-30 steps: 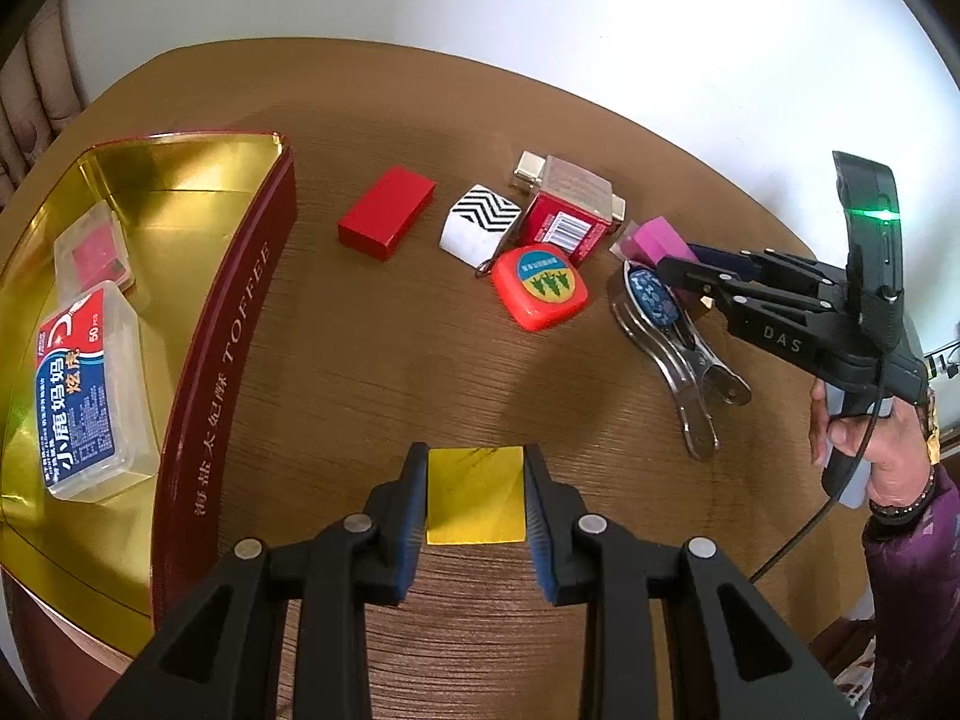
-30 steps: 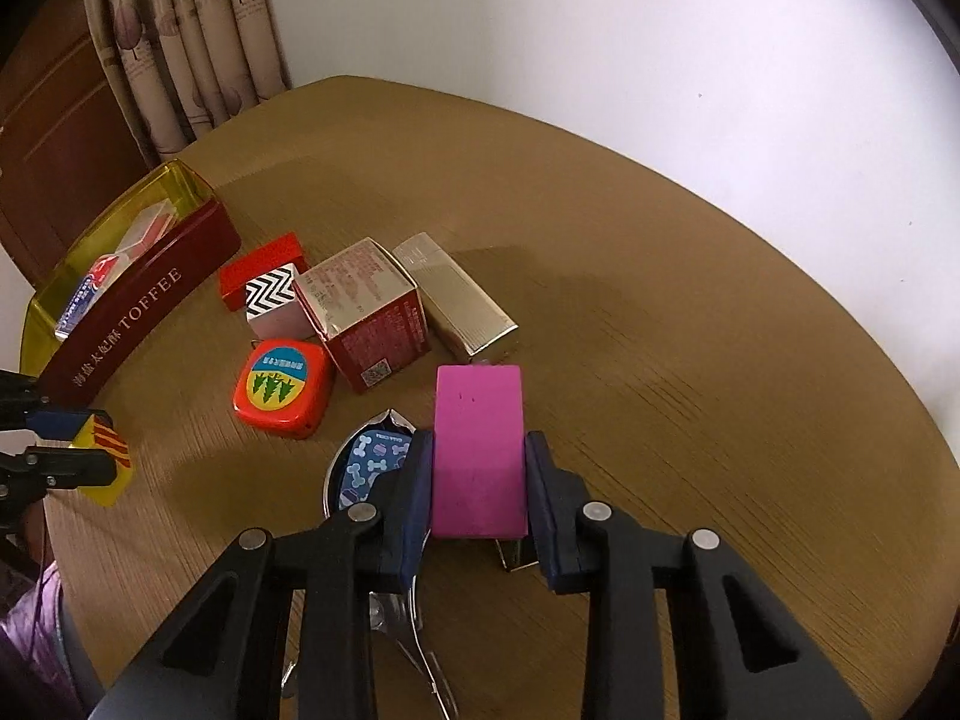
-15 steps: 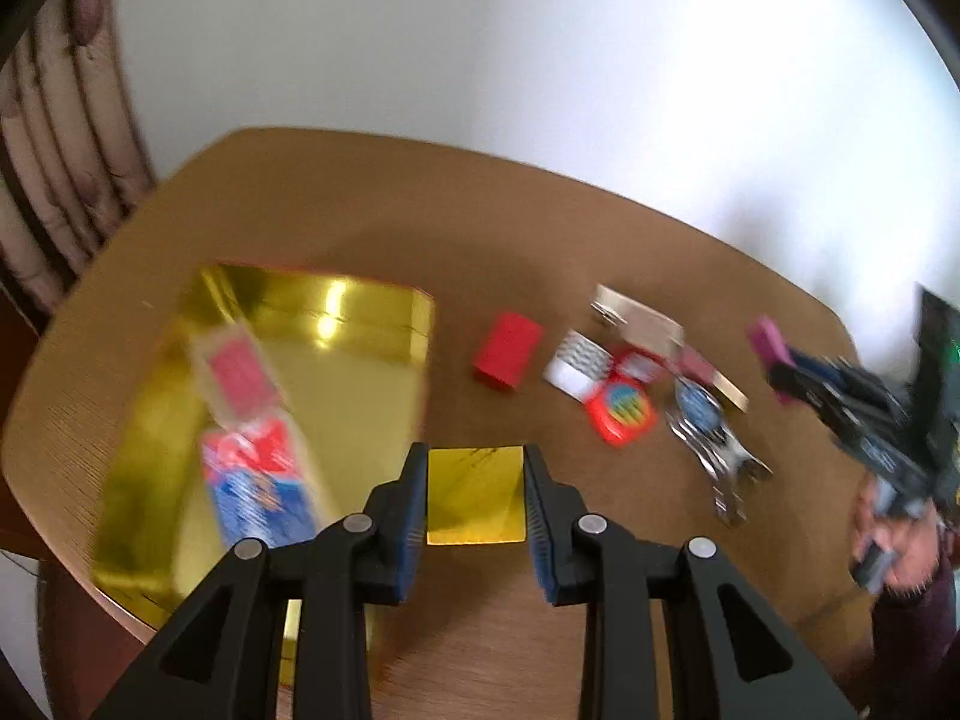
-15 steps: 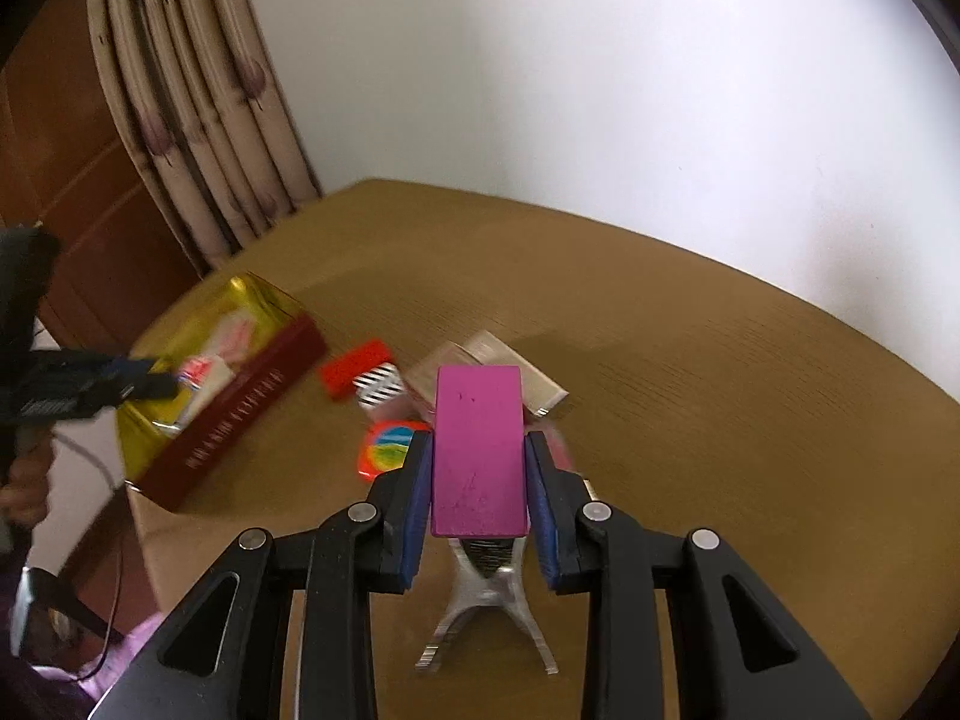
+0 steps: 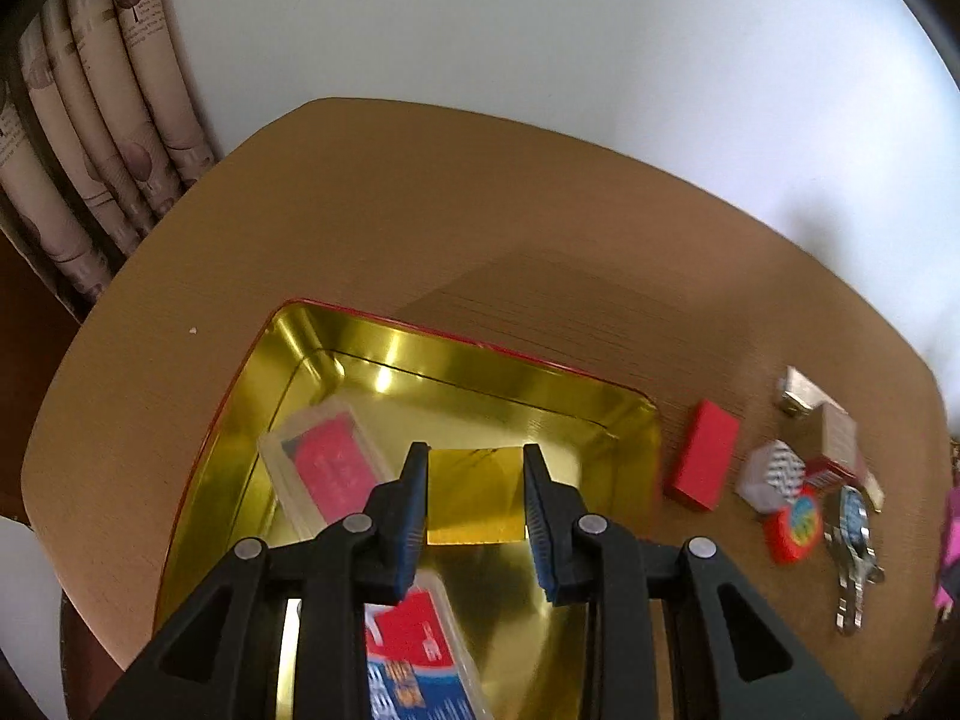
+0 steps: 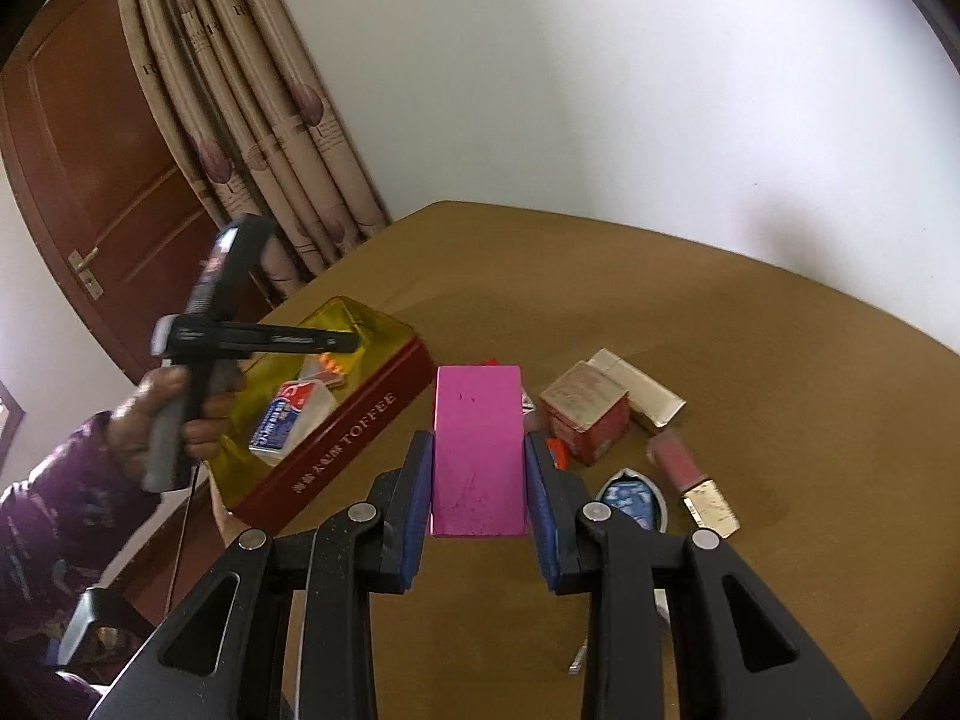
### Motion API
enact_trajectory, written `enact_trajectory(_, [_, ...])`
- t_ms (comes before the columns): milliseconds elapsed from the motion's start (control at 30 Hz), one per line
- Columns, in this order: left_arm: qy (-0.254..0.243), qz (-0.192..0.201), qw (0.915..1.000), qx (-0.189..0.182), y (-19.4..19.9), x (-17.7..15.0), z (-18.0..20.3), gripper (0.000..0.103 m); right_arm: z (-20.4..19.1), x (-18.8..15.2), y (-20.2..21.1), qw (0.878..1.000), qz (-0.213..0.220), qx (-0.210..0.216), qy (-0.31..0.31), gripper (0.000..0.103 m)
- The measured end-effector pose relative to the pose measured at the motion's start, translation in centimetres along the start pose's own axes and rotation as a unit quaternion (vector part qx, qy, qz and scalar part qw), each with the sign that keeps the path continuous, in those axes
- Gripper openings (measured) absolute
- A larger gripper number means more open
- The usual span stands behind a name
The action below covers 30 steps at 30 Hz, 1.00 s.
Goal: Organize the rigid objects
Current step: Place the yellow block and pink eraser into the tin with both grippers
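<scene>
Toffee tin (image 5: 624, 420) sits open on the table as the landmark: above it the left gripper (image 5: 477, 501) clamps a yellow block (image 5: 474, 495), likely for dropping in, while beside it the right gripper (image 6: 478, 468) pinches a pink block (image 6: 477, 450).

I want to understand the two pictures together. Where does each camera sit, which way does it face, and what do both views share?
Left wrist: sits on the left gripper, looking down into the gold toffee tin; its fingers hold a yellow block.
Right wrist: sits on the right gripper, facing across the wooden table toward the curtain; it holds a pink block, and the person's left hand shows.
Shared: the tin, the toothpick box, the table.
</scene>
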<state>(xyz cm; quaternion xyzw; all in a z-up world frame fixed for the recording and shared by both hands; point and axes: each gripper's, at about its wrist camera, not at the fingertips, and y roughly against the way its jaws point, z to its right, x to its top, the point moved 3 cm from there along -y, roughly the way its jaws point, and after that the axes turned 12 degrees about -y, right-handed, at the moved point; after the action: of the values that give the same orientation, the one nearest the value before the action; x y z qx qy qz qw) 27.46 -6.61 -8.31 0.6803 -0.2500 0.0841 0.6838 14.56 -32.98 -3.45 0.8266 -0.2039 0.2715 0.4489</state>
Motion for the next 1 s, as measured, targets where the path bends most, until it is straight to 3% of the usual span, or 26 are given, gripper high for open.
enact_trajectory(267, [-0.015,-0.008,0.9991,0.038,-2.2,0.3,-0.6,0.030,-0.2,-0.5,-0.8,1.000,-0.008,0.007,-0.007,0.028])
enact_trajectory(433, [-0.023,-0.017,0.9987,0.043,-2.0,-0.2,-0.8,0.033,-1.1,-0.6,-1.3,1.000,-0.013,0.017,-0.009,0.028])
enact_trajectory(633, [0.012,0.038,0.9990,0.023,3.0,-1.7,-1.0,0.036,-4.1,0.7,-3.0,0.998,-0.026,0.052,-0.008,0.028])
enact_trajectory(767, [0.062,0.081,0.9947,0.009,7.2,-5.0,-2.4,0.041,-7.7,2.3,-5.4,0.996,-0.045,0.079,0.003,0.027])
enact_trajectory(1000, [0.132,0.089,0.9863,0.043,11.1,-12.7,-4.3,0.042,-12.0,3.9,-11.9,0.992,-0.087,0.086,-0.020,0.027])
